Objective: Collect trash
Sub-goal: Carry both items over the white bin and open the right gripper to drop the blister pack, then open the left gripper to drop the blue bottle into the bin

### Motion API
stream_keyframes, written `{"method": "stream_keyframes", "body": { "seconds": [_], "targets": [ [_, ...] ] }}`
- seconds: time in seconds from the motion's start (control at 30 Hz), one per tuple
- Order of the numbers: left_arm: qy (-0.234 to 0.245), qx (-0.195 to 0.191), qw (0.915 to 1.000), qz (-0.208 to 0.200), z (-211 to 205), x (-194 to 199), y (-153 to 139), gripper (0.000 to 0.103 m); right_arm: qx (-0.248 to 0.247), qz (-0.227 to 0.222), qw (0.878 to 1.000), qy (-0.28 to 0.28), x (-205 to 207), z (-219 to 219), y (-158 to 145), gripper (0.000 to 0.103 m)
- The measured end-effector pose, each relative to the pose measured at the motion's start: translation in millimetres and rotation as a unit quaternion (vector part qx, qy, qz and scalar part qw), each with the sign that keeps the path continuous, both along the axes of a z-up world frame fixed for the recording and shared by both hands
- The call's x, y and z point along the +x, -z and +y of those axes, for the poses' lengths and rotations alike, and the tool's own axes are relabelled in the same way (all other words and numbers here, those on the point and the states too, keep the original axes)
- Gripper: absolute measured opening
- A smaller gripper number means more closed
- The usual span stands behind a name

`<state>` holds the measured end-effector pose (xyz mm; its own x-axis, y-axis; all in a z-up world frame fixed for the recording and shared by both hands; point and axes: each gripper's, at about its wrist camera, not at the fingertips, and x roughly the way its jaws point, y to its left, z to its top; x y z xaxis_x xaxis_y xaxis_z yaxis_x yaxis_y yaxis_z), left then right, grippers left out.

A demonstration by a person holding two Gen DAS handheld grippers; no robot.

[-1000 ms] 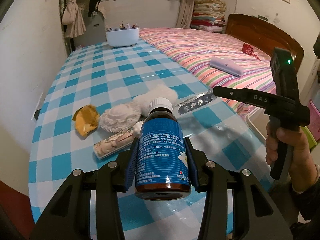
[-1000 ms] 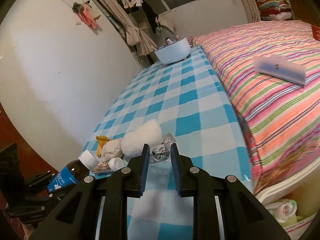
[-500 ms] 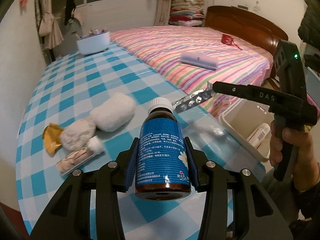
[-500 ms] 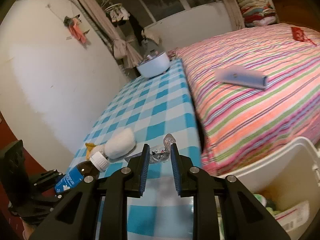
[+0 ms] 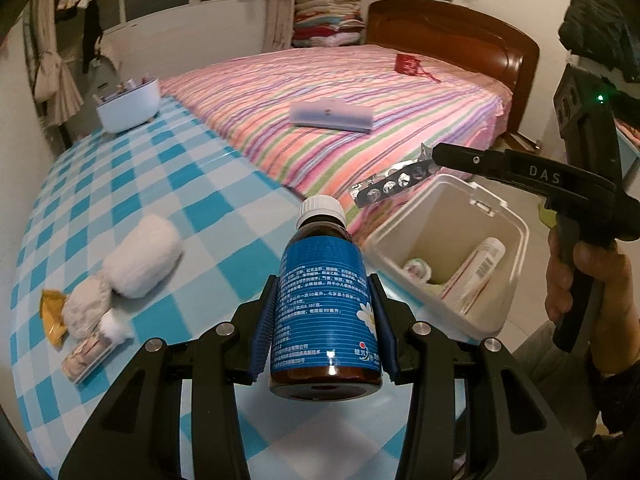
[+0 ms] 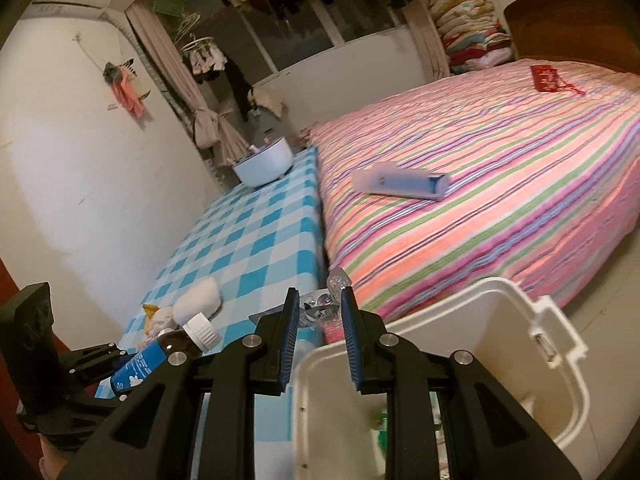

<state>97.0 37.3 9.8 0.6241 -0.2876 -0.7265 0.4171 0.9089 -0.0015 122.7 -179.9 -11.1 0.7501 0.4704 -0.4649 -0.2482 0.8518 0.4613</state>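
The pink-striped bed [image 5: 360, 92] lies directly beside the blue-and-white checked tablecloth table [image 5: 120, 184]. The cream plastic open-topped bin [image 5: 452, 256] stands on the floor at the table's near corner, with open floor beyond it. A second ago it was out of view; both cameras now show it.

The left gripper [image 5: 324, 320] is clenched on the brown medicine bottle with blue label and white cap [image 5: 326, 304], held above the table edge. The right gripper [image 6: 320, 316] pinches the silver foil blister pack [image 5: 394, 184], jaws narrowly parted, above the bin rim; contact appears partial.

White fluffy wads [image 5: 140, 260], a yellow wrapper [image 5: 52, 312] and a small tube [image 5: 90, 356] rest near the table's left edge.
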Motion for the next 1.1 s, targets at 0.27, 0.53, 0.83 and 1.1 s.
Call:
{"method": "stream_keyframes", "body": {
  "seconds": [0.27,0.53,0.83,1.1],
  "targets": [
    [0.038,0.001,0.9993,0.005,-40.3,5.6,4.3,0.042,-0.013,-0.011,0.999,0.039,-14.7,-35.1,-1.8,0.022],
    [0.068,0.002,0.9977,0.009,-71.0,9.9,6.9,0.042,-0.032,-0.025,0.995,0.087,-30.9,-62.4,2.2,0.024],
    [0.085,0.007,0.9962,0.016,-89.1,13.8,11.4,0.042,-0.009,-0.040,0.991,0.124,-38.9,-82.9,1.8,0.056],
    [0.089,0.010,0.9957,0.024,-97.1,17.1,17.3,0.042,0.011,-0.042,0.990,0.132,-39.4,-88.9,1.2,0.056]
  ]
}}
